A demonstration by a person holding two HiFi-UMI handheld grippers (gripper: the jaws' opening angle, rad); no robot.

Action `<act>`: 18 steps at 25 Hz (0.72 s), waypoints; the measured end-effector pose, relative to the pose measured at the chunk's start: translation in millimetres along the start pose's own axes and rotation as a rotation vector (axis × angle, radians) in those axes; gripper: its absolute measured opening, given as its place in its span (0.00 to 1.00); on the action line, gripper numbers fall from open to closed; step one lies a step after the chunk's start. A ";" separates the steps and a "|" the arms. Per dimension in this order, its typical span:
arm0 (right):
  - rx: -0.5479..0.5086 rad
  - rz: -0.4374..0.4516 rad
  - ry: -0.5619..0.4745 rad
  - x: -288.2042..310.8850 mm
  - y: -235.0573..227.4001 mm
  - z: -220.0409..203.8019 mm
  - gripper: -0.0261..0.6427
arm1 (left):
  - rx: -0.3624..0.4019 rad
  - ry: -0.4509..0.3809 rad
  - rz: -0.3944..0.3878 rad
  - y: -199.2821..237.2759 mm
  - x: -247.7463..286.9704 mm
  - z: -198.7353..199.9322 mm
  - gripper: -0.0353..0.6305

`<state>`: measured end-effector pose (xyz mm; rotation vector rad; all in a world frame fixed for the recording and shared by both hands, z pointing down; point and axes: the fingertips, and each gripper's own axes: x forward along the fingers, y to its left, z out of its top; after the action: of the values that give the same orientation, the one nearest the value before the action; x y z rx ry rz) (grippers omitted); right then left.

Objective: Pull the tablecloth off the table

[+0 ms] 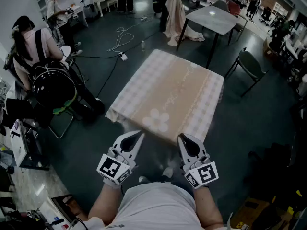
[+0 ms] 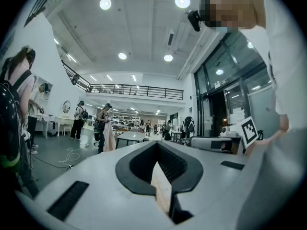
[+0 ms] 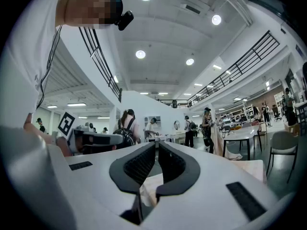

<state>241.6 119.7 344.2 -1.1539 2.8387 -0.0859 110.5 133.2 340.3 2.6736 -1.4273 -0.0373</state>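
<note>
A beige tablecloth [image 1: 168,97] with checked borders and a flower print covers a small square table in the middle of the head view. Both grippers are at its near hanging edge, pointing at the table. My left gripper [image 1: 140,134] has its jaws together, and a strip of the tablecloth [image 2: 161,188] shows pinched between them in the left gripper view. My right gripper [image 1: 181,137] is also closed, with a fold of the tablecloth [image 3: 149,188] caught low between its jaws. Both gripper views tilt up toward the ceiling, so the table top is hidden there.
A seated person [image 1: 33,44] and a black backpack on a chair [image 1: 53,90] are at the left. Cables [image 1: 122,37] lie on the floor behind the table. A grey table [image 1: 213,19] stands at the back, and a grey chair [image 1: 252,63] at the right.
</note>
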 end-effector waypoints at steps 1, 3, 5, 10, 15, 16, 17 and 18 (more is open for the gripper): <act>0.000 0.001 0.000 0.3 -0.8 0.4 0.10 | 0.002 0.003 0.001 -0.1 0.9 -0.3 0.07; 0.001 0.003 0.000 1.2 -2.3 0.8 0.09 | 0.004 0.009 0.003 -0.1 2.8 -0.8 0.07; 0.001 0.005 0.002 2.9 -3.4 0.2 0.09 | 0.003 0.011 0.004 0.8 4.7 -1.5 0.07; 0.002 0.019 0.006 10.3 -8.6 -2.1 0.10 | 0.001 0.014 0.015 5.4 13.0 -2.1 0.07; 0.037 0.054 -0.024 15.3 -18.7 0.2 0.10 | -0.009 0.019 0.043 11.0 22.8 -3.6 0.07; 0.053 0.067 -0.034 15.9 -21.4 0.8 0.10 | -0.008 0.020 0.049 11.7 24.5 -4.0 0.07; 0.061 0.082 -0.039 17.0 -23.9 0.8 0.10 | -0.005 0.022 0.056 12.5 26.2 -4.7 0.07; 0.062 0.094 -0.040 18.7 -26.0 -0.1 0.10 | 0.000 0.026 0.065 13.4 27.5 -5.9 0.07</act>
<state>246.3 88.0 345.5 -0.9973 2.8289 -0.1428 115.2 103.5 348.4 2.6163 -1.5049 0.0037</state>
